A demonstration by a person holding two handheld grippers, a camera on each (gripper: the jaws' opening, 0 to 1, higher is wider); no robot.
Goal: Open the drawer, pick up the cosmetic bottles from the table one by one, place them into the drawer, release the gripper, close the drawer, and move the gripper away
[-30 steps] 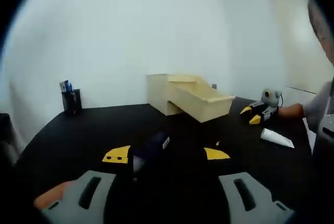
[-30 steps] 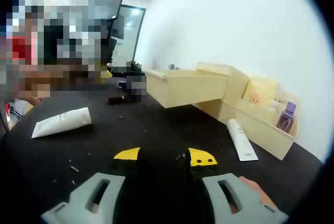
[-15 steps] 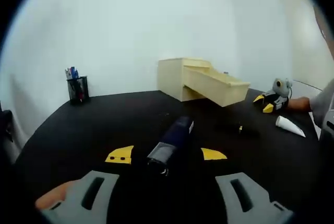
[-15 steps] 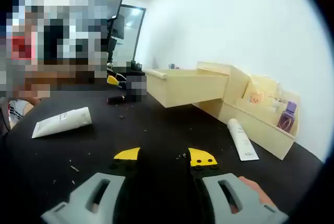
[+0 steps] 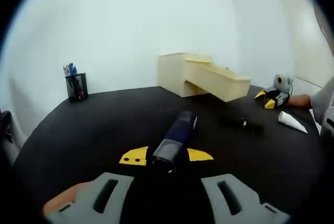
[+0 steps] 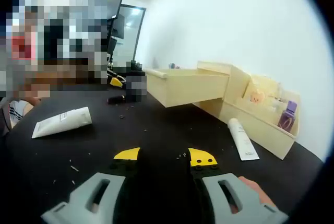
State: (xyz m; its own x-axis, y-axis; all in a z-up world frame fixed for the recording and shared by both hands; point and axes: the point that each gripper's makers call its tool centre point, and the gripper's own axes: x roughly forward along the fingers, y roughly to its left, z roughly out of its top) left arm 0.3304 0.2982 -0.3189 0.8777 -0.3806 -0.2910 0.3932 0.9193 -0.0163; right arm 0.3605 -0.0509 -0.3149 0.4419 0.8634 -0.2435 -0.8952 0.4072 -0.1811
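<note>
Left gripper (image 5: 166, 156) is clamped on a dark bottle (image 5: 176, 140), which sticks straight out ahead along the jaws. The open drawer (image 5: 216, 80) is ahead and a bit right across the table (image 5: 99, 125), well apart, so it needs carrying forward. Right gripper (image 6: 164, 156) sits parted and empty, with a white tube (image 6: 61, 121) lying off to its left.

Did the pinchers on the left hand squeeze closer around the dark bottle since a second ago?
Yes. The left gripper has its yellow tips closer together, now pinching the dark bottle. Meanwhile the wooden drawer box and pen cup barely shifted.
</note>
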